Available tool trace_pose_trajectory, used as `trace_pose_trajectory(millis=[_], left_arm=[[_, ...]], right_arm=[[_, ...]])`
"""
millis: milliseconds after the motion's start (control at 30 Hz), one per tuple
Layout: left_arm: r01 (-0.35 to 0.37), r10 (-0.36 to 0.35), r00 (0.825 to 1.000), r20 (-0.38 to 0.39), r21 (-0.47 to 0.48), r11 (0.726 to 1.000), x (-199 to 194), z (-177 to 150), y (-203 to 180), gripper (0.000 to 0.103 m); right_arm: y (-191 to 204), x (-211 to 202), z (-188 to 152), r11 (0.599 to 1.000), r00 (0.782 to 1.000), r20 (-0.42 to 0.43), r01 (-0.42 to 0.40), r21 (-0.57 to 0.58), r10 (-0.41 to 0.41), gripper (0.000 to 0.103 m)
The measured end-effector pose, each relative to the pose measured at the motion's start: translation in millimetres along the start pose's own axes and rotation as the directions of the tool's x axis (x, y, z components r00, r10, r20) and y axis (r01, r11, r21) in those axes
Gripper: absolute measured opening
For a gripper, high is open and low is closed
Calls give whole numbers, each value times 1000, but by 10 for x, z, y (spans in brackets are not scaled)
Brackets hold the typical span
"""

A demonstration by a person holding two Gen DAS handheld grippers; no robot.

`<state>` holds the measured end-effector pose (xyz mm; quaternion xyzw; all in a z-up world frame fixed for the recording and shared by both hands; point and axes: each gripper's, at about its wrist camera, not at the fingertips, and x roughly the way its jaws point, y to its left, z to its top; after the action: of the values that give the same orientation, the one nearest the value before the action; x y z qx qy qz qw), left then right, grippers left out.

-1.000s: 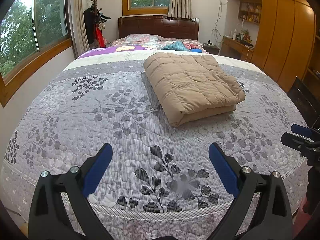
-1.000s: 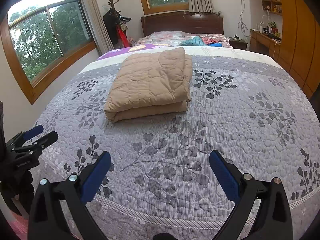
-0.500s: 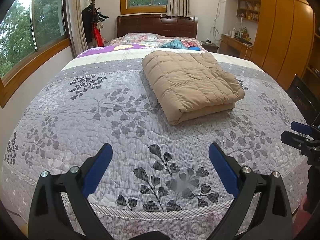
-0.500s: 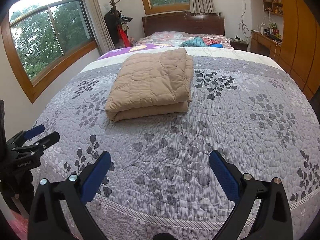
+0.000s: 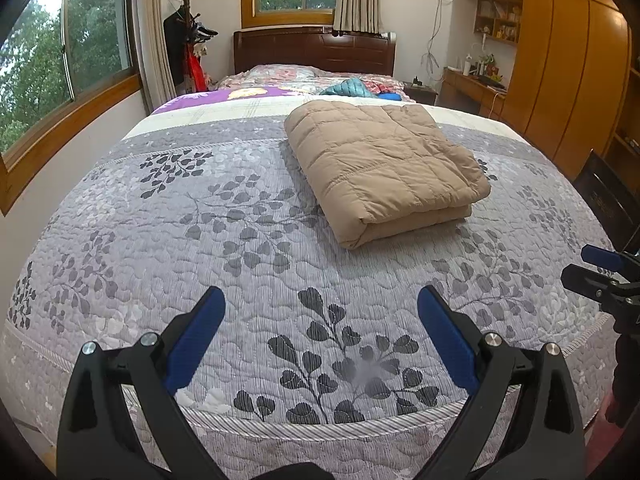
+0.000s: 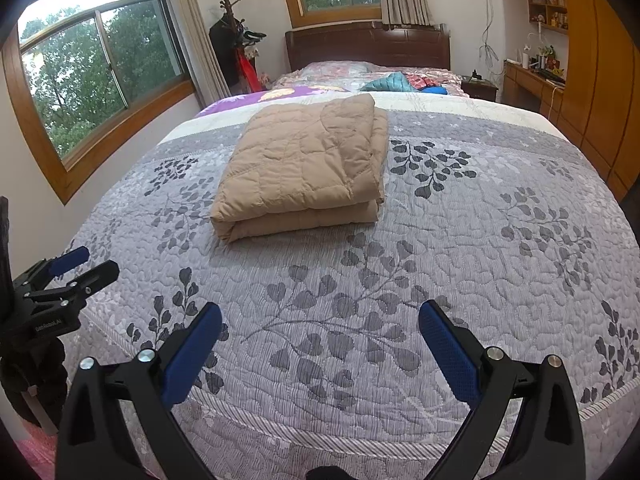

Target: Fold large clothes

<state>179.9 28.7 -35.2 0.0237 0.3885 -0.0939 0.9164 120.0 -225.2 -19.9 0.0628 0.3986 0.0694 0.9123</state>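
A tan quilted garment lies folded into a thick rectangle on the grey leaf-print bedspread, around the middle of the bed. The right wrist view shows the same folded bundle with its folded edge facing me. My left gripper hovers open over the foot of the bed, well short of the bundle, with nothing between its blue pads. My right gripper is also open and empty, near the foot edge. Each gripper appears at the side of the other's view: the right one, the left one.
Pillows and a heap of teal and red clothes lie by the dark wooden headboard. A coat stand is at the back left by the windows. Wooden wardrobes and a desk line the right wall. A dark chair stands beside the bed.
Both views have shifted slightly, as if the grippers have drawn back or tilted a little. The folded garment has not moved. Both grippers stay open.
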Motion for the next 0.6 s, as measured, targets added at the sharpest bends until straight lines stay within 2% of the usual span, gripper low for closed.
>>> trace_pose_trajectory(millis=[600], left_arm=[[6,-6,1000,-6,3,1000,19,9,-4,96]], right_arm=[[-21,30,-8,1000,1000,-8,1,0,-1,99]])
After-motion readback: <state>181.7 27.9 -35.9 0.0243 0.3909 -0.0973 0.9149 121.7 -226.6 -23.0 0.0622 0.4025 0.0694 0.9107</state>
